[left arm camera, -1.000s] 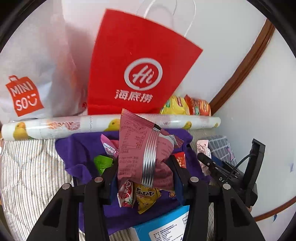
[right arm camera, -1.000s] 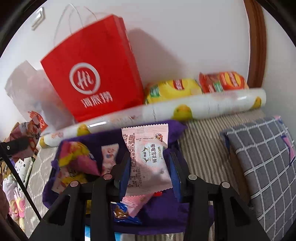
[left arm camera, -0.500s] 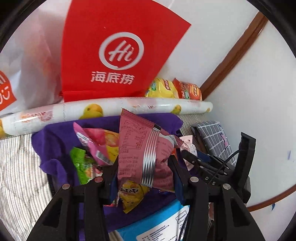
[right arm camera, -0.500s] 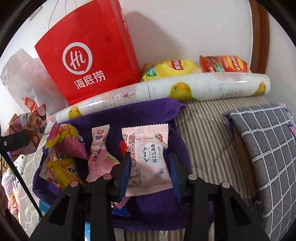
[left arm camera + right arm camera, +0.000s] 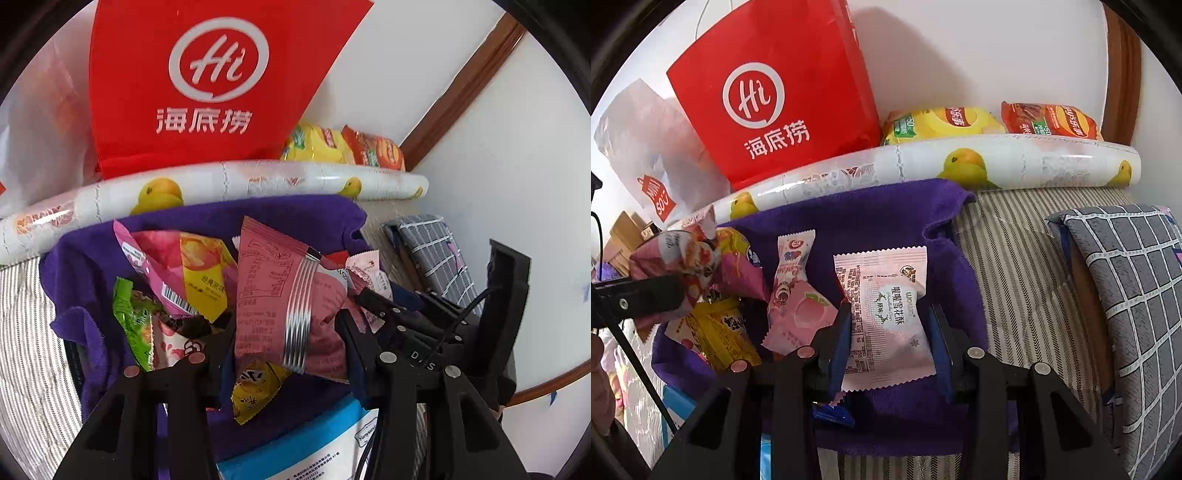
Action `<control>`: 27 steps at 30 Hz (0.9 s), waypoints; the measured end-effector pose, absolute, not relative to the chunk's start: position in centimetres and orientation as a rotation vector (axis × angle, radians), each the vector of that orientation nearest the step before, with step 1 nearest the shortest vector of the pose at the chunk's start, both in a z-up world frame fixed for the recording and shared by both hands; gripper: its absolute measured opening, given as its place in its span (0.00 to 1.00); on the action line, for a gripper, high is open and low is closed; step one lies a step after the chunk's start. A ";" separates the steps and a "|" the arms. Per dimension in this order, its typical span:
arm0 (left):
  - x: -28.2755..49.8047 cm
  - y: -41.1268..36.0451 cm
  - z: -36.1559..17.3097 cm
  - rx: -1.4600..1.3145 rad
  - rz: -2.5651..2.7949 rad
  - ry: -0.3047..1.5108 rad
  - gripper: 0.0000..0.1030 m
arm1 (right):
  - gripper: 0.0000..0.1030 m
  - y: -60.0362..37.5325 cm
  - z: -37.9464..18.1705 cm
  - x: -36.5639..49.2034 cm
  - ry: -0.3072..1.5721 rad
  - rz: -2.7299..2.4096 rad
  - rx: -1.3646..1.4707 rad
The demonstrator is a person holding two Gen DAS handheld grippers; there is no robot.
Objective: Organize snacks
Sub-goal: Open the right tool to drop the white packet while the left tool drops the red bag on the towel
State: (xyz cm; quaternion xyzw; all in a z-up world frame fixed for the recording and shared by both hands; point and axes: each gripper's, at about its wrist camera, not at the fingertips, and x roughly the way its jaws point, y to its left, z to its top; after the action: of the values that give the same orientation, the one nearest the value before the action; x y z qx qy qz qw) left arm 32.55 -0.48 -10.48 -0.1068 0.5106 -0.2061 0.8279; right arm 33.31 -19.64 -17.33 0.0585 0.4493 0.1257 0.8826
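My left gripper [image 5: 286, 343] is shut on a dark pink snack pouch [image 5: 280, 306] with a silver seam, held over a purple cloth [image 5: 295, 218] that lines a container of mixed snack packets. Below it lie a pink-and-yellow packet [image 5: 184, 273], a green packet [image 5: 133, 321] and a yellow packet [image 5: 255, 387]. My right gripper [image 5: 888, 339] is shut on a pale pink snack packet [image 5: 886, 314] over the same purple cloth [image 5: 871, 218]. A pink peach candy packet [image 5: 798, 306] lies to its left. The left gripper [image 5: 646, 295] with its pouch shows at the left edge there.
A red paper bag [image 5: 199, 85] and a white plastic bag [image 5: 650, 147] stand against the wall behind a duck-printed roll [image 5: 960, 166]. Yellow [image 5: 942, 125] and red chip bags [image 5: 1049, 120] lie behind the roll. A grey checked pillow [image 5: 1126, 295] lies right, on striped bedding [image 5: 1015, 277].
Both grippers sank toward the purple cloth, the left one also shifting sideways, so more of the snack pile shows. Each keeps its packet held.
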 end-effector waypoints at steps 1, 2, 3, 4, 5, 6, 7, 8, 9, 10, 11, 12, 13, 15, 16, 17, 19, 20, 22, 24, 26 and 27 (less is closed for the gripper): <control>32.6 -0.5 -10.7 -0.226 -0.437 1.089 0.45 | 0.39 -19.5 -17.4 33.3 0.938 0.260 0.117; 32.7 -0.6 -10.9 -0.225 -0.435 1.095 0.45 | 0.39 -19.4 -17.5 33.3 0.940 0.261 0.113; 32.8 -0.6 -11.0 -0.224 -0.432 1.099 0.45 | 0.39 -19.3 -17.5 33.3 0.942 0.263 0.110; 32.8 -0.6 -11.2 -0.220 -0.429 1.106 0.45 | 0.39 -19.3 -17.5 33.3 0.943 0.263 0.107; 32.9 -0.7 -11.3 -0.215 -0.423 1.109 0.45 | 0.39 -19.2 -17.6 33.3 0.943 0.261 0.103; 32.9 -0.8 -11.4 -0.212 -0.419 1.108 0.45 | 0.39 -19.2 -17.6 33.3 0.943 0.261 0.102; 32.9 -0.8 -11.4 -0.209 -0.418 1.108 0.45 | 0.39 -19.2 -17.6 33.3 0.944 0.262 0.103; 32.9 -0.8 -11.4 -0.210 -0.419 1.110 0.45 | 0.39 -19.2 -17.7 33.4 0.946 0.263 0.104; 32.9 -0.8 -11.4 -0.211 -0.416 1.109 0.45 | 0.39 -19.2 -17.7 33.4 0.948 0.263 0.104; 32.9 -0.8 -11.4 -0.211 -0.415 1.109 0.45 | 0.39 -19.2 -17.7 33.4 0.949 0.262 0.103; 32.9 -0.9 -11.4 -0.208 -0.414 1.109 0.45 | 0.39 -19.1 -17.8 33.4 0.950 0.262 0.102; 32.8 -0.8 -11.4 -0.206 -0.412 1.108 0.45 | 0.39 -19.1 -17.8 33.4 0.952 0.262 0.101; 32.9 -0.9 -11.4 -0.201 -0.408 1.108 0.45 | 0.40 -19.0 -17.8 33.5 0.953 0.262 0.099; 32.9 -0.9 -11.4 -0.193 -0.399 1.109 0.45 | 0.40 -19.1 -17.9 33.5 0.954 0.261 0.097; 33.0 -1.0 -11.5 -0.194 -0.397 1.112 0.45 | 0.40 -19.1 -17.9 33.5 0.954 0.261 0.098; 33.0 -1.0 -11.5 -0.196 -0.397 1.114 0.45 | 0.40 -19.1 -17.9 33.5 0.954 0.262 0.098; 33.1 -1.0 -11.6 -0.200 -0.394 1.114 0.45 | 0.40 -19.1 -17.9 33.5 0.948 0.261 0.096; 33.1 -1.0 -11.6 -0.203 -0.392 1.114 0.45 | 0.40 -19.0 -17.9 33.5 0.946 0.261 0.093; 33.1 -0.9 -11.6 -0.205 -0.397 1.115 0.45 | 0.40 -18.9 -17.8 33.4 0.942 0.265 0.082; 33.1 -0.8 -11.6 -0.205 -0.397 1.116 0.45 | 0.40 -18.7 -17.7 33.3 0.936 0.267 0.073; 33.0 -0.8 -11.6 -0.203 -0.398 1.118 0.45 | 0.41 -18.6 -17.7 33.3 0.933 0.268 0.067; 33.0 -0.8 -11.6 -0.202 -0.398 1.119 0.45 | 0.42 -18.5 -17.7 33.3 0.931 0.268 0.066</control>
State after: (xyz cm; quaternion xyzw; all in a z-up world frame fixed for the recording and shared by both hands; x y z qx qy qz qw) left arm 33.04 -0.75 -11.57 -0.0952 0.5262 -0.1872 0.8241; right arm 33.27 -18.53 -17.69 0.0315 0.4475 0.1290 0.8844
